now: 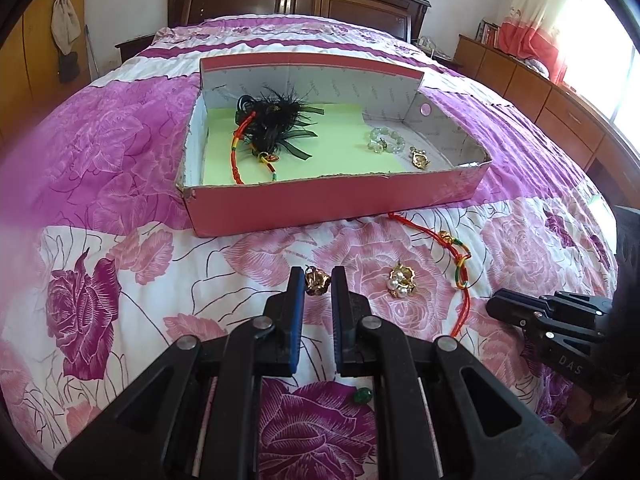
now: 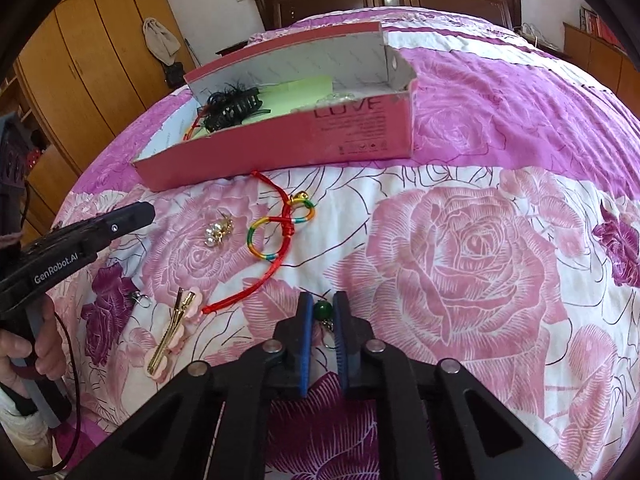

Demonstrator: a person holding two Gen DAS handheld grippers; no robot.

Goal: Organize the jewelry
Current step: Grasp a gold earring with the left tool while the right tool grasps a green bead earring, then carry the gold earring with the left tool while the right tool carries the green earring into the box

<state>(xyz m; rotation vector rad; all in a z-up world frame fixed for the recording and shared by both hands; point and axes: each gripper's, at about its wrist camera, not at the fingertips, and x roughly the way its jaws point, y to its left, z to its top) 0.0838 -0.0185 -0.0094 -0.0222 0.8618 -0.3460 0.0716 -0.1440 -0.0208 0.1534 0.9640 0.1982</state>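
Item: gold flower earring point(image 1: 317, 280) on the bedspread point(image 1: 120, 272), between the parted pads of the left gripper point(image 1: 317, 280), box point(image 1: 328, 200) at twelve o'clock; right gripper point(image 2: 322, 312) straddles green bead earring point(image 2: 321, 309), contact unclear; close squarely, lift gently

"LOVE" marks the pink box point(image 2: 360, 128); "GenRobot.AI" the left claw point(image 2: 138, 216).

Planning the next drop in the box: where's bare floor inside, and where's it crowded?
Free: green liner between black feather clip and clear bead bracelet; also the liner's front strip. Crowded: left half, with clip and red cord; right end, with bracelet and gold pendant.
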